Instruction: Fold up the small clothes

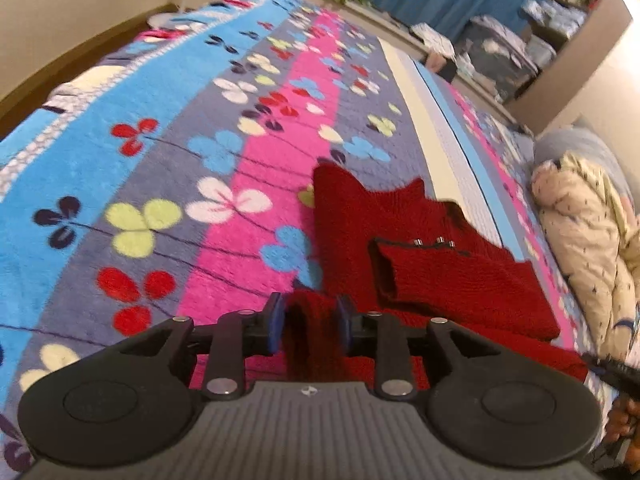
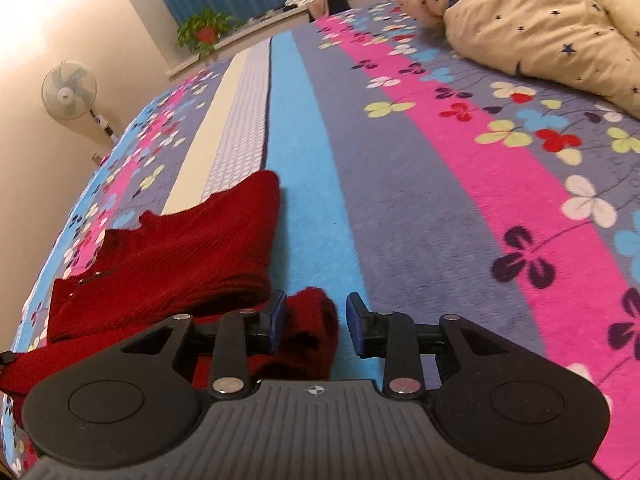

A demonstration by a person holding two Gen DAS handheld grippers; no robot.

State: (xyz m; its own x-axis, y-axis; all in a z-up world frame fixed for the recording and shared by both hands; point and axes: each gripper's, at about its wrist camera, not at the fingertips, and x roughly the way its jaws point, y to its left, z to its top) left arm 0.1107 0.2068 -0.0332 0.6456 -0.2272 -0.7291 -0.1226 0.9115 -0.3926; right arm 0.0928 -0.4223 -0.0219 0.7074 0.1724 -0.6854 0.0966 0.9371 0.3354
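A small dark red knit sweater point(image 1: 420, 248) lies partly folded on the flowered bed blanket point(image 1: 160, 120), with a sleeve laid across its body and small metal studs point(image 1: 436, 242) near the neck. My left gripper point(image 1: 310, 322) straddles a bunched edge of the sweater. The cloth sits loosely between the blue pads point(image 1: 275, 322), so the jaws stand open. In the right wrist view the sweater point(image 2: 180, 252) lies at the left. My right gripper point(image 2: 315, 322) is open over its near corner: the cloth rests beside the left pad point(image 2: 276, 320), well apart from the other.
A cream quilt with small stars point(image 2: 540, 12) is heaped at the far right of the bed point(image 2: 440, 200), also seen in the left wrist view point(image 1: 588, 220). A standing fan point(image 2: 68, 88) and a potted plant point(image 2: 206, 30) stand beyond the bed. A person's hand point(image 1: 624, 420) shows at the right edge.
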